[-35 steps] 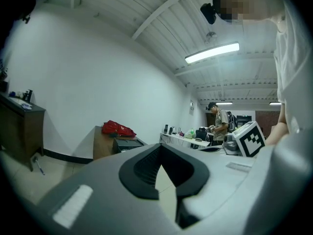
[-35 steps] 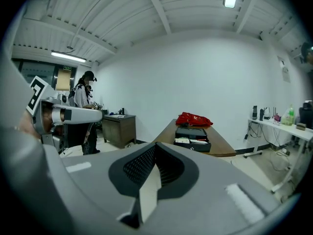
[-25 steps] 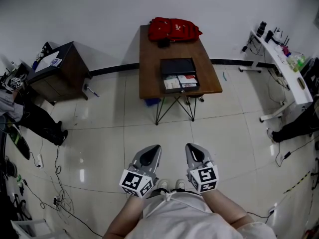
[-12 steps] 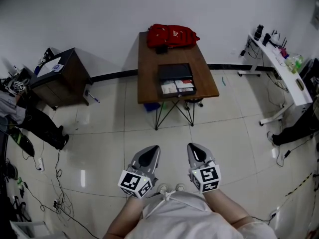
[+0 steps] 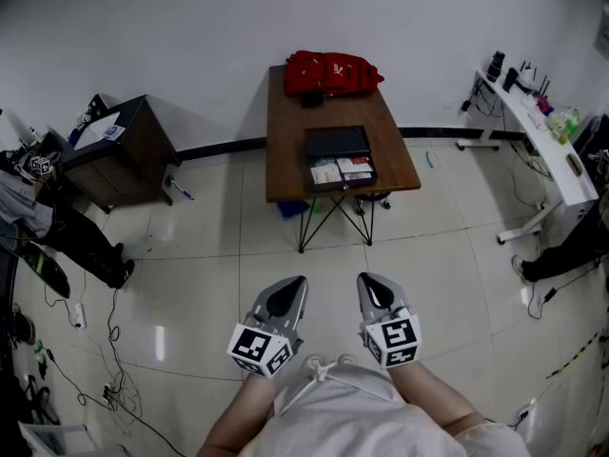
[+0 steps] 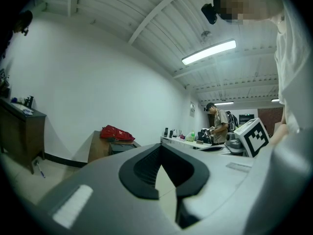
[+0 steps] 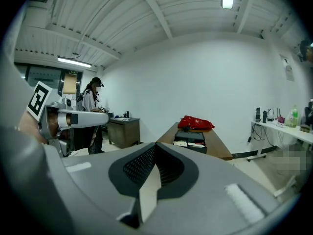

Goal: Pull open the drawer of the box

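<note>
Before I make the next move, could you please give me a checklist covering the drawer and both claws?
1. Drawer pulled out of the box: ok, it stands open with its contents showing.
2. Left claw empty: ok, jaws together on nothing.
3. Right claw empty: ok, jaws together on nothing.
4. Claws within reach of the table: not ok, a stretch of floor lies between.
5. Red bag apart from the box: ok, it lies at the table's far end.
</note>
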Action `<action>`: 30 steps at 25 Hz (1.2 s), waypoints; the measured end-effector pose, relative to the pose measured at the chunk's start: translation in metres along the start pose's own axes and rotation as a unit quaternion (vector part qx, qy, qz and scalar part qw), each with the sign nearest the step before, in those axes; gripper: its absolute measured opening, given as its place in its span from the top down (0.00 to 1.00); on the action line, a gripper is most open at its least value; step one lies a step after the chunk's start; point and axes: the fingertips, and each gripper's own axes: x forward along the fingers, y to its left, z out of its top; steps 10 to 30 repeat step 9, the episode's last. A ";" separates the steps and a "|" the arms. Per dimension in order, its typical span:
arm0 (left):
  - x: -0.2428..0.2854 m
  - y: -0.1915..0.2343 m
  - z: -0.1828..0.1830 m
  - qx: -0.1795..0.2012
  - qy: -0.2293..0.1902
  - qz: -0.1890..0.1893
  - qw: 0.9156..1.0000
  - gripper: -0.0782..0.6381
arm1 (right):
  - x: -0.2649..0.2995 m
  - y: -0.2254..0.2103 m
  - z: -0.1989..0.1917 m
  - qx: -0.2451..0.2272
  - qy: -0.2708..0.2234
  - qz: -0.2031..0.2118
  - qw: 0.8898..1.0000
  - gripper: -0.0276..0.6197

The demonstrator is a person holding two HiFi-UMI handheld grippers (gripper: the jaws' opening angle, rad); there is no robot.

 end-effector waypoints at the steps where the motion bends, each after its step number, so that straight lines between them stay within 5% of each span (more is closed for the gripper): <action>1: 0.000 0.000 -0.001 0.001 0.001 0.000 1.000 0.88 | 0.001 0.001 0.000 -0.004 0.000 0.001 1.000 0.95; 30: 0.004 0.001 -0.002 0.002 0.002 -0.006 1.000 0.88 | 0.006 0.000 -0.005 -0.011 0.008 0.003 1.000 0.95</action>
